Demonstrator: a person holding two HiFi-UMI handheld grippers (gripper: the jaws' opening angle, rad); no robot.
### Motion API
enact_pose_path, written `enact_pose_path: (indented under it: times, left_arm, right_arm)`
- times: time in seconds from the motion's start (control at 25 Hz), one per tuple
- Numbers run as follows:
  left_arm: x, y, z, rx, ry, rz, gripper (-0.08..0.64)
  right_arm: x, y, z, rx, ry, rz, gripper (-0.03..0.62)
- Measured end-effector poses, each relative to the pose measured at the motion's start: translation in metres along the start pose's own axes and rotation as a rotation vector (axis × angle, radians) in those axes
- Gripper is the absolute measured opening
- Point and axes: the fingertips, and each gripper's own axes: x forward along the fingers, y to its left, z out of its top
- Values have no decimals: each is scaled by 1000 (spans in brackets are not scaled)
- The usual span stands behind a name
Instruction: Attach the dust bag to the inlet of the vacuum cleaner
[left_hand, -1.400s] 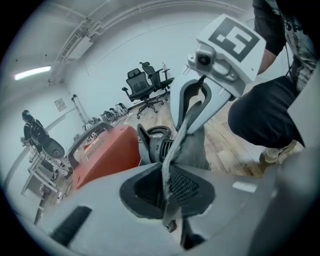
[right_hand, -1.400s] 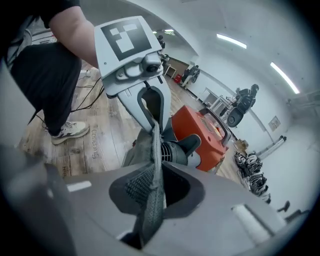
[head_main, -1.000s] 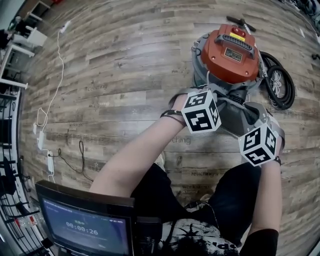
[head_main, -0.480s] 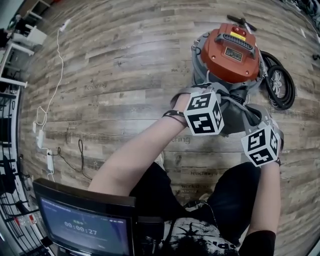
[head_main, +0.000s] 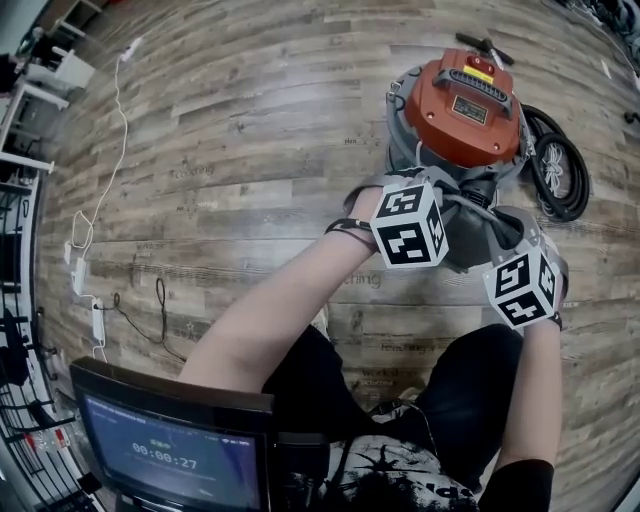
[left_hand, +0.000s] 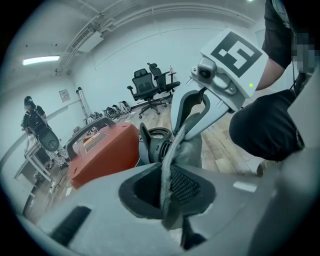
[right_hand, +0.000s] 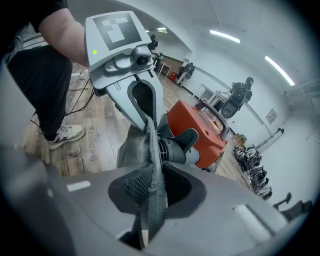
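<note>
The vacuum cleaner (head_main: 462, 105), orange-topped on a grey drum, stands on the wood floor. Its black ribbed inlet (left_hand: 156, 142) faces me and also shows in the right gripper view (right_hand: 172, 147). A grey fabric dust bag (head_main: 470, 225) is stretched between my two grippers just in front of it. My left gripper (left_hand: 167, 185) is shut on the bag's edge (left_hand: 192, 147). My right gripper (right_hand: 147, 200) is shut on the opposite edge (right_hand: 135, 147). Both pairs of jaws have just eased open slightly, with fabric still pinched between them. In the head view, the marker cubes hide the fingertips.
A coiled black hose (head_main: 555, 165) lies right of the vacuum. White cables (head_main: 100, 180) run along the floor at far left. A screen (head_main: 170, 460) sits at the bottom left, by the person's legs. Office chairs (left_hand: 150, 87) stand far behind.
</note>
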Motion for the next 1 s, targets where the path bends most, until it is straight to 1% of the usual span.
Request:
enact_pose_path:
  times: [0.12, 0.16, 0.2, 0.24, 0.28, 0.36, 0.48, 0.56, 0.6, 0.64, 0.72, 0.76, 0.8, 0.88, 0.96, 1.0]
  left_arm:
    - [-3, 1, 1, 25, -13, 23, 70]
    - [-6, 2, 3, 30, -30, 33, 107]
    - [-10, 3, 6, 23, -54, 40, 139]
    - [-15, 4, 9, 5, -81, 43, 162]
    - [-20, 5, 12, -14, -107, 46, 178]
    - [-31, 6, 15, -28, -134, 61, 190]
    - [-42, 4, 13, 0, -141, 89, 198]
    - [-49, 2, 14, 4, -160, 101, 201]
    - [-52, 2, 15, -7, -177, 106, 201]
    - [-57, 2, 16, -20, -193, 112, 201]
    - [-67, 5, 15, -31, -215, 138, 194]
    - [-74, 9, 14, -29, -224, 158, 171]
    - [-82, 14, 13, -27, -237, 181, 123]
    - [-99, 25, 12, -38, -277, 214, 2]
    - [-116, 37, 11, -65, -318, 213, 2]
    - [-125, 42, 10, -87, -339, 206, 2]
  right_arm:
    - [-2, -2, 0, 27, -23, -14, 80]
    - [-5, -3, 1, 42, -41, -18, 116]
    - [-8, -4, 3, 64, -65, -19, 173]
    - [-13, -5, 5, 90, -97, -15, 237]
    - [-18, -4, 8, 115, -131, -10, 278]
    - [-30, -4, 15, 139, -190, -16, 290]
    - [-50, -10, 28, 139, -262, -58, 298]
    - [-65, -14, 41, 163, -327, -77, 296]
    - [-71, -16, 48, 183, -365, -82, 284]
    - [-77, -17, 57, 204, -405, -85, 259]
    - [-84, -16, 75, 242, -484, -86, 194]
    - [-85, -14, 83, 257, -516, -85, 154]
    - [-84, -12, 89, 269, -539, -83, 121]
    - [-78, -9, 95, 284, -565, -69, 46]
    - [-72, -7, 101, 294, -571, -46, 7]
    - [-71, -6, 106, 298, -570, -35, 6]
